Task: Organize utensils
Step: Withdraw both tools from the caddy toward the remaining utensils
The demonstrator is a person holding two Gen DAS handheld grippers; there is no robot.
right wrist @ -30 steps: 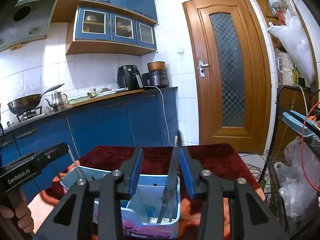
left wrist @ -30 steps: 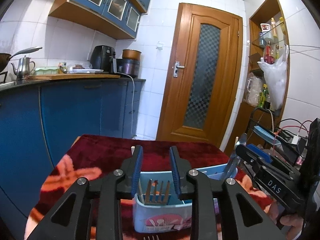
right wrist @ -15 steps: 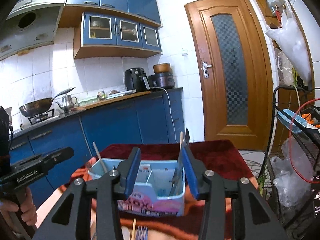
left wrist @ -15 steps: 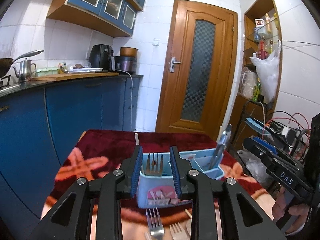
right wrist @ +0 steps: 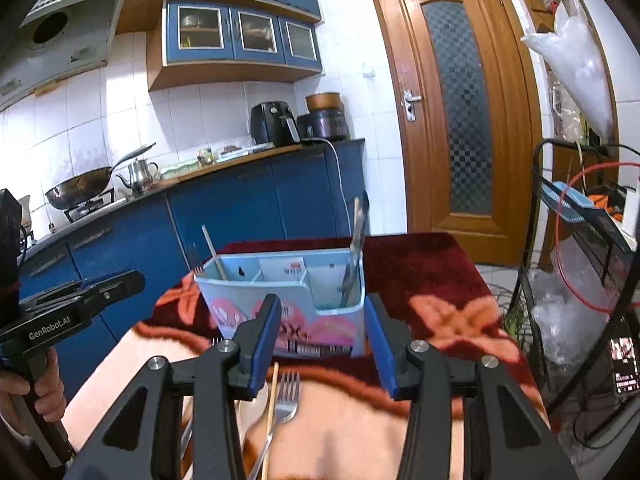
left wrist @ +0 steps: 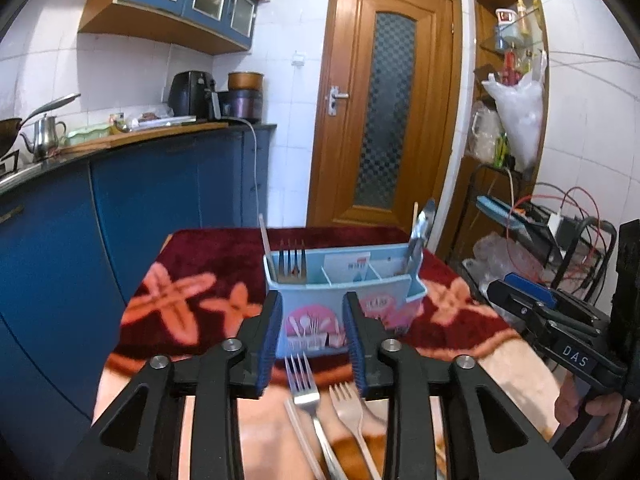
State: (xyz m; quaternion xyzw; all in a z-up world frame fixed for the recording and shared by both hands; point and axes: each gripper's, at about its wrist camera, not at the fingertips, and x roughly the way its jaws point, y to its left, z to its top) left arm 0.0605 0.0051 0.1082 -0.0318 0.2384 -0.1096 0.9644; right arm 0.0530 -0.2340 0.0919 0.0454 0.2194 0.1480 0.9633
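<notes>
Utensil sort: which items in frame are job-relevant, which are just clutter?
Job:
blue caddy
fork in caddy
knife in caddy
steel fork on cloth
chopstick

Clutter:
kettle
wok
air fryer
plastic bag

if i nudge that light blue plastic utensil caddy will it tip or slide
The light blue plastic utensil caddy looks thin-walled and nearly empty, so probably light. The tall metal utensils stand at one end, so it may tip that way. The plush red blanket likely resists sliding.
</notes>
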